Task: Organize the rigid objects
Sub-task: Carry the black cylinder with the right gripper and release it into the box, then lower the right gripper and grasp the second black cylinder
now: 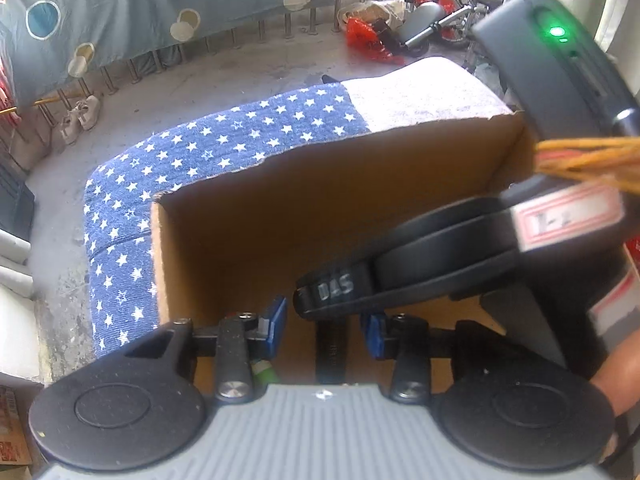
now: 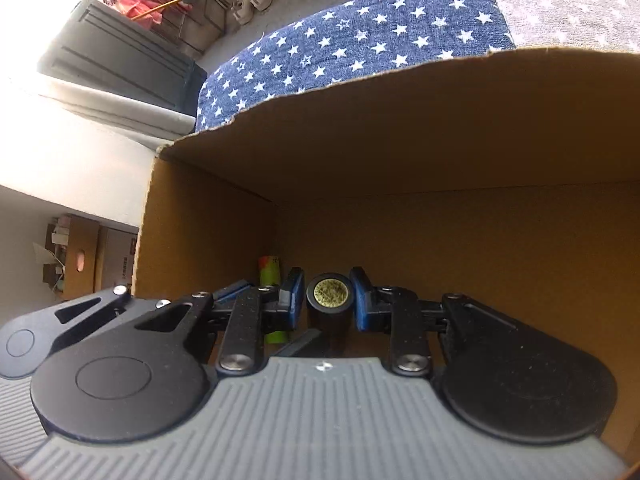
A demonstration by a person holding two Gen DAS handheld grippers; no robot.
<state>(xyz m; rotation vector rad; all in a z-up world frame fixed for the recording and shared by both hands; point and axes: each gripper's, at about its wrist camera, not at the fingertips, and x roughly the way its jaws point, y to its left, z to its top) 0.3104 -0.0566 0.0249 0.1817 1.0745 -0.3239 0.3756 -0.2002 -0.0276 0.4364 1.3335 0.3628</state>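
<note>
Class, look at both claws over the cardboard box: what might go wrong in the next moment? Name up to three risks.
1. The right claw has a black cylinder between its pads with slim gaps showing; it may drop and roll.
2. Both claws crowd one corner of the box; the left claw sits right under the right claw's body and may bump it.
3. A falling cylinder may strike the green item below.

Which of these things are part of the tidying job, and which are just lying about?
Part of the job: cardboard box, black cylinder between the right tool's pads, green marker in the box.

Lying about: star-patterned cloth, shoes, bike.
</note>
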